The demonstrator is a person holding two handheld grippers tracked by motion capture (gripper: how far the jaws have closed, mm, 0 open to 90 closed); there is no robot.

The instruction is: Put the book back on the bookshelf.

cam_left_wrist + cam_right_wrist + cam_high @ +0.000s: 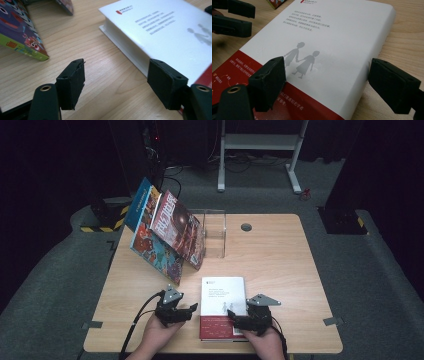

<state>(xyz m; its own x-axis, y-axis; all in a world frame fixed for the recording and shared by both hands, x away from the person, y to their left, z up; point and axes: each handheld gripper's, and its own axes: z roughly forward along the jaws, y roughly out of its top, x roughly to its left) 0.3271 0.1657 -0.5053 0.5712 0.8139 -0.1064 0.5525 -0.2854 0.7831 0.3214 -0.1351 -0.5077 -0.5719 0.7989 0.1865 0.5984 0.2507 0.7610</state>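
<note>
1. White book [223, 295] w/ red band along near end lay flat on table [280, 265], near front edge, between both grippers.
2. Right gripper [239, 321] over book's near right corner; jaws wide apart, gripping nothing. In right gripper view, one jaw hung over cover by red band, other sat off book's right edge above bare wood; contact w/ cover — cannot tell.
3. Left gripper [192, 310] just beside book's left edge, jaws also wide, nothing between them but wood. In left gripper view, one jaw sat close against book's side near red corner; touching or not — cannot tell.
4. Seen in right gripper view, not from above: grey print of two figures holding hands [302, 60] on cover, text block above it, small red mark at top; left gripper's black jaws at upper left corner.
5. Seen in left gripper view, not elsewhere: thickness of page block [125, 47] along book's side; low corner of colourful book [22, 37] resting on wood.
6. Seen in high view alone: two picture books [167, 230] leaning tilted against clear stand [212, 232] at back left of table, well apart from white book; round grommet [246, 227] in tabletop beyond; forearms entering from bottom; cables trailing from each gripper.
</note>
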